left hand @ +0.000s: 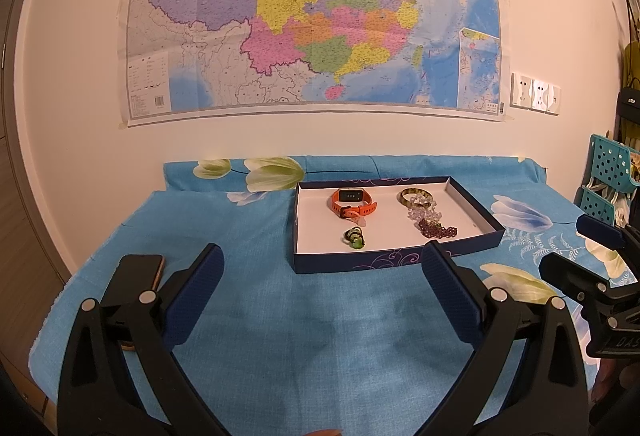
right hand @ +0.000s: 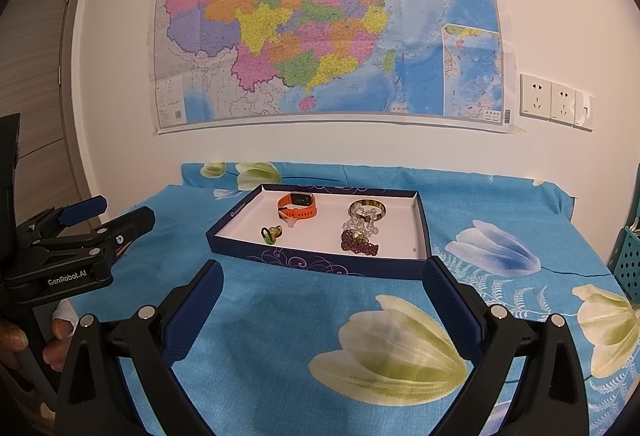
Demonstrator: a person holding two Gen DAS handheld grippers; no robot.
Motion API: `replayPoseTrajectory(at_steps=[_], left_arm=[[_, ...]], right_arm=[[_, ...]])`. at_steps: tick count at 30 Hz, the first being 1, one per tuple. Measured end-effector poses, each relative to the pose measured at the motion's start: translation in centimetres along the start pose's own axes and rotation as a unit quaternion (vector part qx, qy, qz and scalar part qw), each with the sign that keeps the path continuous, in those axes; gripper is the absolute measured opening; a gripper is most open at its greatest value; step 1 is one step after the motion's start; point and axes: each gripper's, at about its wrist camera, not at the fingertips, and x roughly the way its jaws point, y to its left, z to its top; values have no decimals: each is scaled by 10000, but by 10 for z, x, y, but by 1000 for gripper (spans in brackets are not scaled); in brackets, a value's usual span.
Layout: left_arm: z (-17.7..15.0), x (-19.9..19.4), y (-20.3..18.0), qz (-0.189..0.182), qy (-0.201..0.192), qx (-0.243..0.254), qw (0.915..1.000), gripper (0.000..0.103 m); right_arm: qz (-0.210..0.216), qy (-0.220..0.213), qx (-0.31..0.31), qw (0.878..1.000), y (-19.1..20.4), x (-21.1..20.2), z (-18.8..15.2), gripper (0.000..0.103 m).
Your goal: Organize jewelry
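5 pieces fill my navy box lid point(left hand: 356, 262): orange watch point(left hand: 352, 202), green ring point(left hand: 354, 236), olive bangle point(left hand: 416, 195), clear bead bracelet point(left hand: 424, 212), purple bead bracelet point(left hand: 438, 229). My left gripper point(left hand: 322, 260) and right gripper point(right hand: 322, 276) gape empty.

wall: white, map point(left hand: 312, 12) | sockets point(right hand: 556, 102) right | door point(right hand: 36, 76) left | table: blue floral cloth point(left hand: 248, 316)
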Motion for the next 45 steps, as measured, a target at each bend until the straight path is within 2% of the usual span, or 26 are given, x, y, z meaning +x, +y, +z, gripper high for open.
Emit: replayPoseTrajectory(at_steps=[45], left_arm=[[-4, 5, -6, -25, 47, 28, 10000, 97]], right_arm=[[8, 2, 18, 10000, 2, 2, -2, 96]])
